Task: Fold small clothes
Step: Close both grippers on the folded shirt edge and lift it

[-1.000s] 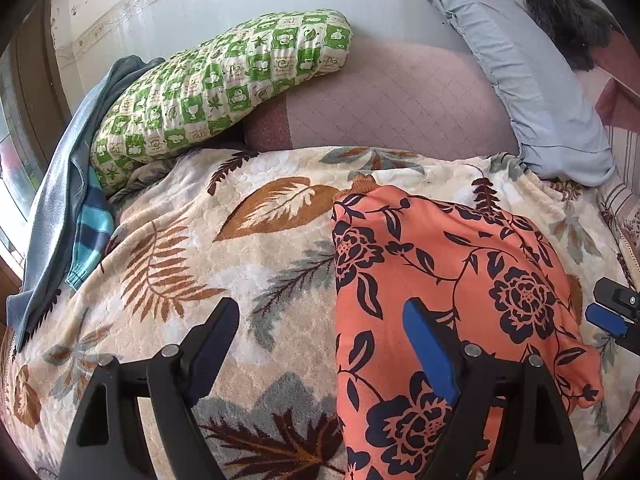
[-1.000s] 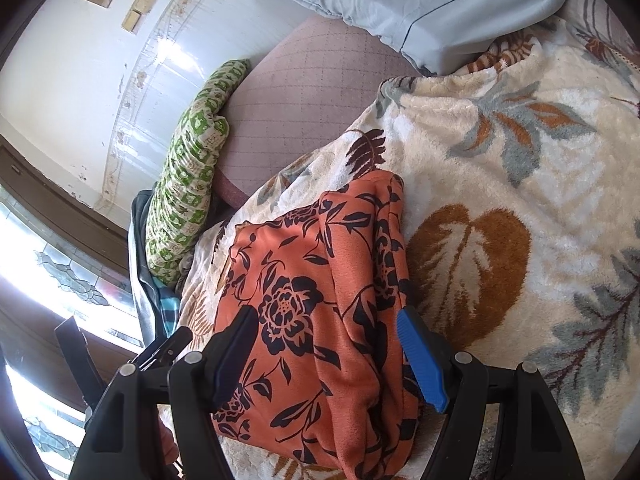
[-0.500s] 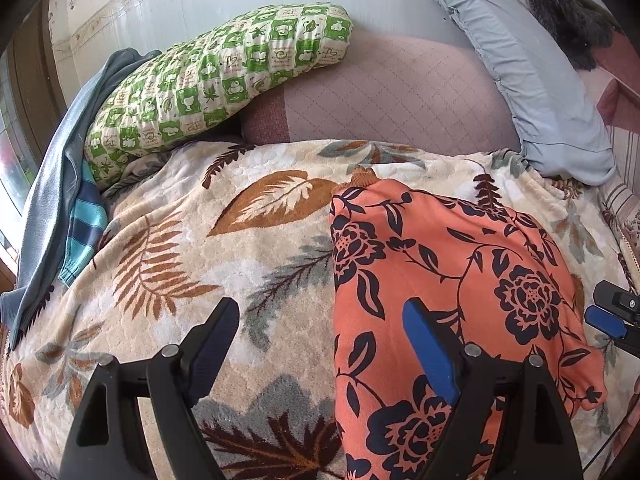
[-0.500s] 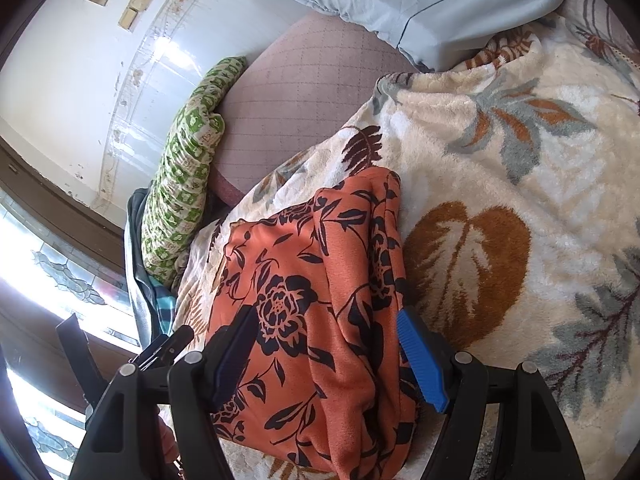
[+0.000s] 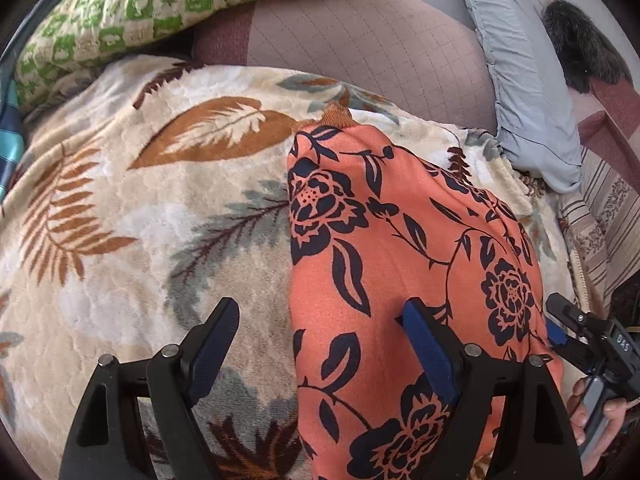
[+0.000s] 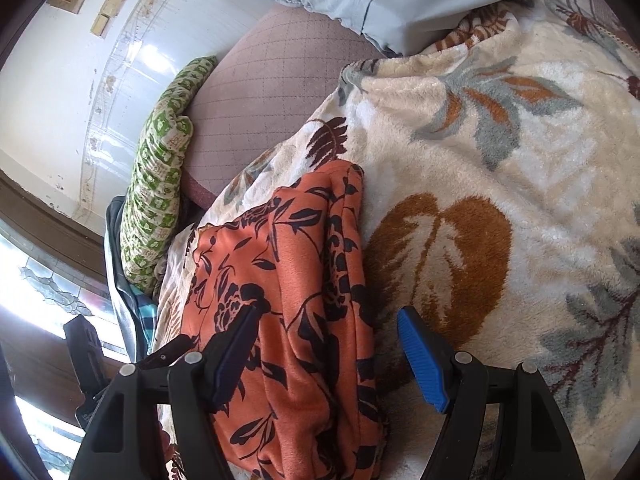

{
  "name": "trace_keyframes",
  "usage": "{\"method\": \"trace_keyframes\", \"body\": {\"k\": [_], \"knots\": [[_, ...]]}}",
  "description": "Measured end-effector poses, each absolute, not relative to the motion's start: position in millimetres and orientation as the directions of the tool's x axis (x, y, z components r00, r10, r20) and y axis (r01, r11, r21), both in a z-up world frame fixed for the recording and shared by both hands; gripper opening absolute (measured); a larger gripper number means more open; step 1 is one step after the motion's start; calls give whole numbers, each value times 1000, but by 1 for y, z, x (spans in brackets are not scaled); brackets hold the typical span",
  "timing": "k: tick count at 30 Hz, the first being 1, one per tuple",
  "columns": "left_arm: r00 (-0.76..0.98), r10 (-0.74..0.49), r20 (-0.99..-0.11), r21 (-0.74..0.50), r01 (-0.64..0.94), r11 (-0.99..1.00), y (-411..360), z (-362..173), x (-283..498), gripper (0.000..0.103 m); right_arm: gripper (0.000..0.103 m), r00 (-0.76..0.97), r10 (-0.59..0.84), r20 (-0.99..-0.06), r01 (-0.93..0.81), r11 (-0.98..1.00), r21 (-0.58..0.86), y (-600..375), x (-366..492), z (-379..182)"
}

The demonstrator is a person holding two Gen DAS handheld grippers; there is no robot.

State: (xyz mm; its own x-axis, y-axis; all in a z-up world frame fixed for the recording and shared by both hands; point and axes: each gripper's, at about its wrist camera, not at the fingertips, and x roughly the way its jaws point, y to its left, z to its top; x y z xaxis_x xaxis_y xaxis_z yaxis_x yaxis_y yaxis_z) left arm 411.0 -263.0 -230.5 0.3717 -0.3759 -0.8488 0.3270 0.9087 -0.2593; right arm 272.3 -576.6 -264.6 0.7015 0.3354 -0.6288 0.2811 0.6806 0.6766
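Observation:
An orange garment with black flowers lies folded on the leaf-print blanket. It also shows in the right wrist view. My left gripper is open and empty, its jaws straddling the garment's left edge near its near end. My right gripper is open and empty, its jaws straddling the garment's right edge. The right gripper also shows at the right edge of the left wrist view, held by a hand.
A green checked pillow and a mauve quilted cushion lie at the bed's far end. A light blue pillow lies at the right. Grey and teal clothes hang at the left by a window.
My left gripper has moved forward and lower over the garment, which now fills more of its view. My right gripper has shifted slightly closer. Both stayed open.

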Motion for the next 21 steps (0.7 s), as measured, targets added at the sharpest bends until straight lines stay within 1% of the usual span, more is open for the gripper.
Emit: {"method": "trace_keyframes", "body": {"k": [5, 7, 9, 12, 15, 16, 17, 18, 20, 21], "knots": [[266, -473, -840, -369, 359, 857, -267, -243, 420, 84, 75, 642, 379, -667, 289, 686, 668, -569, 284, -281], [214, -501, -839, -401, 380, 834, -272, -251, 420, 84, 75, 635, 396, -664, 282, 681, 676, -566, 287, -285], [210, -516, -831, -413, 390, 823, -274, -254, 418, 84, 75, 635, 404, -658, 269, 684, 679, -563, 289, -285], [209, -532, -821, -417, 418, 807, -280, -254, 414, 84, 75, 622, 473, -624, 234, 648, 724, -556, 294, -288], [226, -524, -822, -394, 440, 807, -286, -253, 410, 84, 75, 613, 446, -652, 211, 703, 679, -543, 298, -284], [233, -526, -818, -393, 442, 807, -286, -252, 410, 79, 75, 611, 437, -660, 205, 718, 665, -539, 299, -283], [242, -530, -813, -394, 442, 806, -287, -251, 409, 72, 73, 611, 427, -667, 203, 730, 653, -536, 299, -282], [254, -529, -810, -389, 442, 808, -287, -250, 409, 69, 71, 609, 420, -673, 201, 739, 643, -534, 299, -281], [279, -518, -809, -367, 449, 815, -286, -246, 407, 56, 58, 609, 412, -677, 197, 749, 633, -530, 300, -278], [288, -512, -809, -356, 453, 818, -286, -245, 406, 53, 54, 609, 402, -683, 191, 762, 619, -528, 300, -275]]}}
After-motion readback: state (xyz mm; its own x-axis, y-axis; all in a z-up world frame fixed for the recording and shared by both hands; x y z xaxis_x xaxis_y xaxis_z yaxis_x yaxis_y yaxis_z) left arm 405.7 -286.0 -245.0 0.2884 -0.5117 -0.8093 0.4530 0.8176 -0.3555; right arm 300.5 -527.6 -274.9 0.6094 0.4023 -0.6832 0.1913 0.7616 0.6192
